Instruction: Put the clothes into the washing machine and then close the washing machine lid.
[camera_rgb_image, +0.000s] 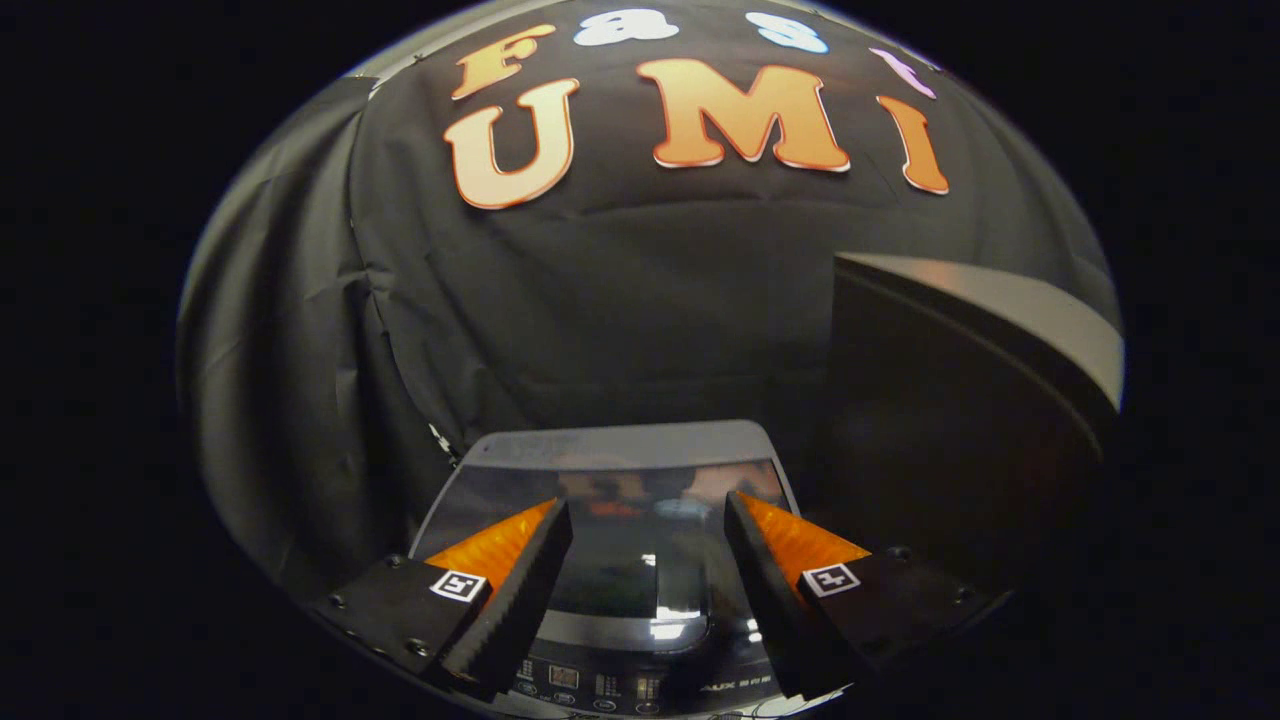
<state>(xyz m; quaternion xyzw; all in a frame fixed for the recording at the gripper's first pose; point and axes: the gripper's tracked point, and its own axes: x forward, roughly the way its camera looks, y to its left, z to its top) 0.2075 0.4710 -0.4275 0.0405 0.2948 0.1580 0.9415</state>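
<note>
Below my hand-held gripper (648, 515) sits the washing machine (630, 640), seen from above through the gripper view. My two fingers (520, 580) are spread apart with nothing between them, holding nothing and touching nothing. Between and just beyond the fingers lies the machine's lid (620, 470), a glossy dark pane in a grey frame; it lies flat and closed over the tub, and bright lights reflect off it. Nearer to me, under the fingers, runs the control panel (600, 688) with its small buttons. Beyond the machine hangs the black cloth wall (600, 300). Off to the right stands a large dark box (960, 400) with a pale top edge, beside the machine.
</note>
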